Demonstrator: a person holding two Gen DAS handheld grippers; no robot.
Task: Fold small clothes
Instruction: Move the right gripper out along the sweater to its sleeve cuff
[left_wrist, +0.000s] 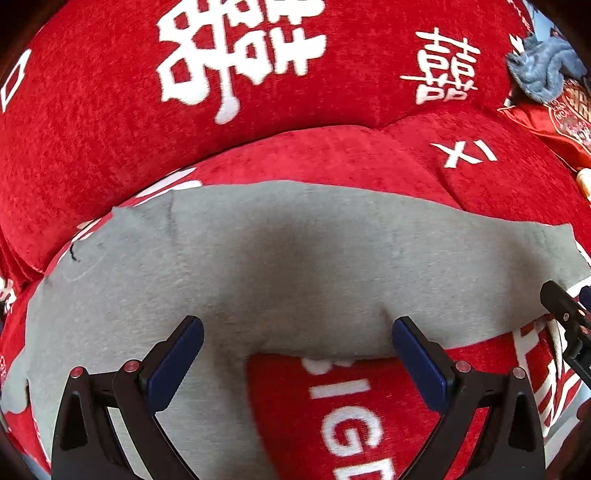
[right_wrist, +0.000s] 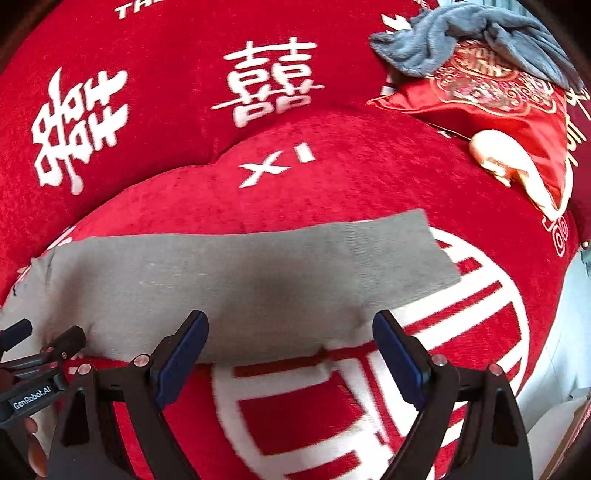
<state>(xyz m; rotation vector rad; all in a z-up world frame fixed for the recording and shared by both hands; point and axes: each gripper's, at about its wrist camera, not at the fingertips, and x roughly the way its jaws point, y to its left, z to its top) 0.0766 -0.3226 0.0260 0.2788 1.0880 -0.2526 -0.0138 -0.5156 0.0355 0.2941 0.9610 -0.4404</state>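
Note:
A grey knit garment (left_wrist: 280, 258) lies spread flat on a red sofa seat, long side left to right; it also shows in the right wrist view (right_wrist: 236, 280). My left gripper (left_wrist: 297, 332) is open and empty, jaws wide, just above the garment's near edge. My right gripper (right_wrist: 290, 328) is open and empty, hovering over the near edge toward the garment's right end. The left gripper's tips (right_wrist: 44, 343) show at the right view's left edge; the right gripper's tip (left_wrist: 565, 310) shows at the left view's right edge.
The red sofa cover (left_wrist: 332, 155) bears white characters; its backrest (right_wrist: 177, 92) rises behind the seat. A crumpled blue-grey cloth (right_wrist: 472, 37) lies on a red embroidered cushion (right_wrist: 509, 110) at the back right. A pale floor (right_wrist: 569, 332) shows past the seat's right edge.

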